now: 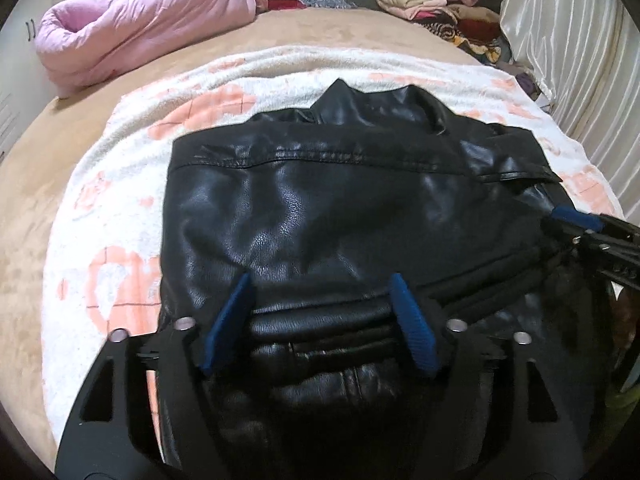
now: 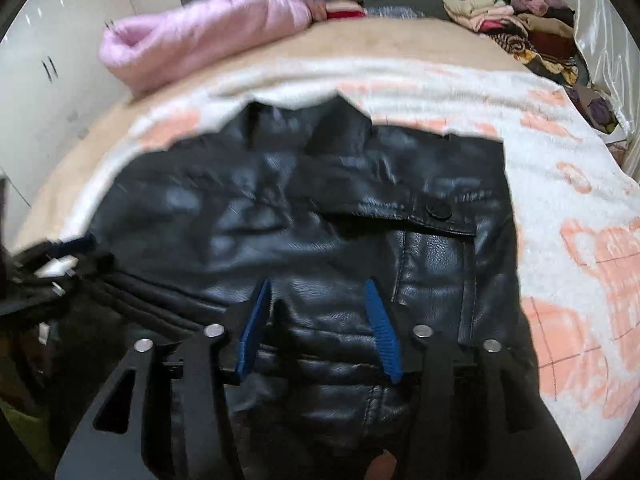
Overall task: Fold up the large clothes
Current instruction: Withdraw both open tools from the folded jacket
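Observation:
A black leather jacket [image 1: 320, 200] lies on a white and peach blanket [image 1: 132, 160] on the bed, collar at the far side. It also shows in the right wrist view [image 2: 304, 216], with a buttoned strap. My left gripper [image 1: 320, 284] is open, its blue pads either side of the jacket's ribbed near hem. My right gripper [image 2: 318, 288] is open over the near hem further right. The right gripper also shows at the right edge of the left wrist view [image 1: 576, 220]. The left gripper shows blurred at the left edge of the right wrist view [image 2: 60, 256].
A pink quilted coat [image 1: 136, 28] lies rolled at the bed's far left. A pile of folded clothes [image 1: 440, 4] sits at the far right by a shiny white curtain [image 1: 568, 40]. The tan bedspread [image 1: 32, 200] surrounds the blanket.

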### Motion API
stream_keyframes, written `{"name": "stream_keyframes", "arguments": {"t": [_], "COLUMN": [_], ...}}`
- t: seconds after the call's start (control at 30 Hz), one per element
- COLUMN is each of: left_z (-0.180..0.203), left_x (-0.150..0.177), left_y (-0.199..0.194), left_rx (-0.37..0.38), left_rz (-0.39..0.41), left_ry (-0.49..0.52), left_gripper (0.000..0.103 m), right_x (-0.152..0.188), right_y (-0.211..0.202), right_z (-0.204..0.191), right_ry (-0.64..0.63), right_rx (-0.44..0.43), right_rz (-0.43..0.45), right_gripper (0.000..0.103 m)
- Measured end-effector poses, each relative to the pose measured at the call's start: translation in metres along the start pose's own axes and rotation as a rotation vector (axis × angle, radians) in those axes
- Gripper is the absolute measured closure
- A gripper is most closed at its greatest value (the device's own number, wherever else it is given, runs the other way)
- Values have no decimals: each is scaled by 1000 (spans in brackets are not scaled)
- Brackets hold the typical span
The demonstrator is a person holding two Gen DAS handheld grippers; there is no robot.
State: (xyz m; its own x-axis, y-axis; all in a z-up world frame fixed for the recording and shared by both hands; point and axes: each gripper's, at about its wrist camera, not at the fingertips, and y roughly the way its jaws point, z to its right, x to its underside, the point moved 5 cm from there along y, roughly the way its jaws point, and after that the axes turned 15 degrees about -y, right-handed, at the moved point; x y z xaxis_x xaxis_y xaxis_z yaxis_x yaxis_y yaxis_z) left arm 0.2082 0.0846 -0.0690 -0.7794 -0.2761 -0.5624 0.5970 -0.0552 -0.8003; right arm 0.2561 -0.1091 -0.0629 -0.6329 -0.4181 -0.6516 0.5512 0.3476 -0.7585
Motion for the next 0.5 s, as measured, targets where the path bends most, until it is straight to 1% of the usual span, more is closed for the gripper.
{"name": "stream_keyframes", "arguments": {"t": [0.03, 0.1, 0.13, 0.17, 0.2, 0.23, 0.27, 0.5], "left_z": [1, 3, 3, 4, 5, 6, 8, 10], "left_x": [0, 1, 1, 2, 2, 2, 2, 1], "left_y": [-4, -11, -15, -18, -21, -24, -27, -50], "left_rx": [0, 8, 11, 14, 13, 9, 5, 5], "left_rz": [6, 15, 16, 17, 18, 22, 30, 66], "left_ry": [1, -6, -9, -11, -9, -7, -5, -2], "left_gripper": [33, 28, 28, 28, 27, 16, 10, 9], "right_x": [-1, -2, -1, 0, 0, -1, 2, 0], "right_y": [-5, -17, -22, -29, -33, -38, -41, -65], "right_z": [0, 0, 1, 1, 0, 0, 0, -12], "right_ry": [2, 12, 17, 19, 19, 22, 24, 4], "right_rx": [-1, 1, 7, 10, 10, 13, 12, 7], "right_rz": [12, 33, 41, 53, 63, 74, 78, 121], "right_gripper": [35, 22, 20, 14, 11, 10, 8, 7]}}
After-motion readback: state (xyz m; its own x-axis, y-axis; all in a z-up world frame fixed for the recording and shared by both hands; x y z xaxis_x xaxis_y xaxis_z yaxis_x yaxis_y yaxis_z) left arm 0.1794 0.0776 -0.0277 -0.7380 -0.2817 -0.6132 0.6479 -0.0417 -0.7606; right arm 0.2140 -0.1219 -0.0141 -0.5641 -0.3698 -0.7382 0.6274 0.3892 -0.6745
